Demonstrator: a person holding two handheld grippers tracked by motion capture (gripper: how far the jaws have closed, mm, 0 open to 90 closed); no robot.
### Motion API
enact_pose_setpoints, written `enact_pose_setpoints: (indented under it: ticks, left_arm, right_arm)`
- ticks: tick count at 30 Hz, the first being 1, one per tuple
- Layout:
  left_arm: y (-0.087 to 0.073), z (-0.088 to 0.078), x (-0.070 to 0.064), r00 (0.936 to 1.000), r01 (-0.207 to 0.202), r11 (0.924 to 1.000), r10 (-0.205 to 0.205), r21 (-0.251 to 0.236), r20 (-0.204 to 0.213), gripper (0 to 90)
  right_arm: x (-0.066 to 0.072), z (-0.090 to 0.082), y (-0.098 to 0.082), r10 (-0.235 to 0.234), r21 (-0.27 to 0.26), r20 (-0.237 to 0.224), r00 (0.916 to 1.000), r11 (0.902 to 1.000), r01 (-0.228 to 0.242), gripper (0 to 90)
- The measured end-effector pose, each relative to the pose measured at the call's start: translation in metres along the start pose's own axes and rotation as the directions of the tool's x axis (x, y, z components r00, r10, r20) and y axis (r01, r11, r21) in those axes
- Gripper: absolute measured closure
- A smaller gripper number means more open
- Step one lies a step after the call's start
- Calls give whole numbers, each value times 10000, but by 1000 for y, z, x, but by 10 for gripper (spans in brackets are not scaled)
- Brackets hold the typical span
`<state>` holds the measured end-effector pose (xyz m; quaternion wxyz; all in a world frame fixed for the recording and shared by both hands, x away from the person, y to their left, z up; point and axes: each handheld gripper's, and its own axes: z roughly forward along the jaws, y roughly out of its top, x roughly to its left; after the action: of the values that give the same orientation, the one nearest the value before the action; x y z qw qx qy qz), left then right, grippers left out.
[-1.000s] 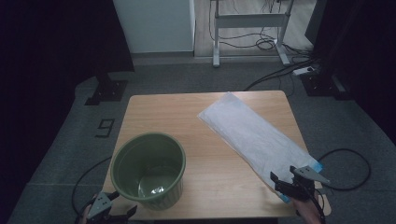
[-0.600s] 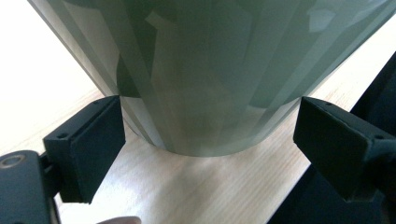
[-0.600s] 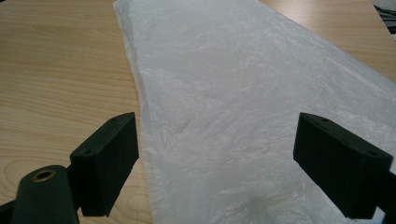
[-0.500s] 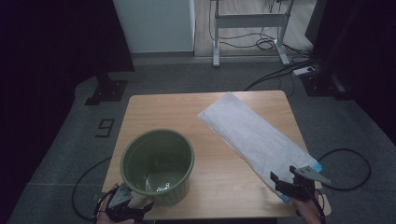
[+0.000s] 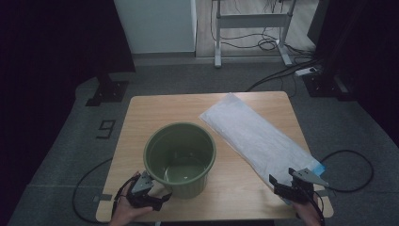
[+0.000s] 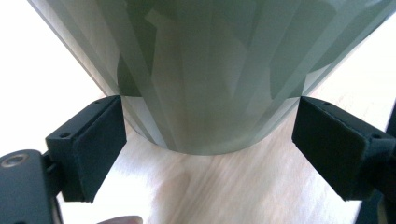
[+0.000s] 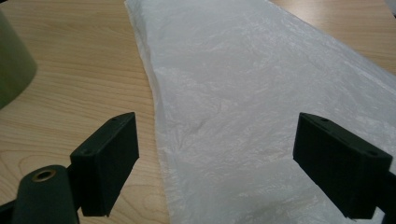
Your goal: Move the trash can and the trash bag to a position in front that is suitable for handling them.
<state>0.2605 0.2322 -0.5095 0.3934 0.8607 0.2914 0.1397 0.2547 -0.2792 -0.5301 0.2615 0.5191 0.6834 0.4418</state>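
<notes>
**Green bucket and white plastic bag on a wooden surface**

High view: a green bucket stands upright on the near-left part of the light wooden surface. A white plastic bag lies flat and slantwise from the middle of the far edge to the near-right corner, just beside the bucket and not touching it. The left claw sits at the bucket's near base, held by a hand. The right claw hovers over the near end of the bag. Black cables trail on the grey floor at both sides.

Left gripper view: the left claw is released, its jaws spread wide on either side of the bucket's lower wall (each jaw appears just short of contact).

Right gripper view: the right claw is likewise released, with nothing between its jaws; below it the crinkled bag spreads, and the bucket's edge shows at far left.
</notes>
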Motion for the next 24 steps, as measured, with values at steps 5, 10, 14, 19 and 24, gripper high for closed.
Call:
enact_pose_setpoints:
  ticks: [5,10,14,19,24]
  left_arm:
    - [13,14,-3,9999,-79,10000,79,34,118,103]
    - [25,26,-7,9997,-68,10000,68,5,215,105]
    - [33,36,-9,9997,-71,10000,71,4,250,105]
    - [42,46,-9,9994,-54,10000,54,-9,332,106]
    - [46,56,-9,9991,280,9996,-280,-4,330,89]
  right_arm:
    - [-1,-1,-2,-73,46,-78,9999,10000,74,140]
    - [-3,-4,-1,-2,-33,-48,10000,10000,2,140]
    - [-3,-3,-2,-20,-7,-25,10000,10000,20,140]
    - [-1,-2,-2,-91,66,-48,9999,9999,92,140]
    - [1,-1,-3,-266,173,2,9996,9995,266,140]
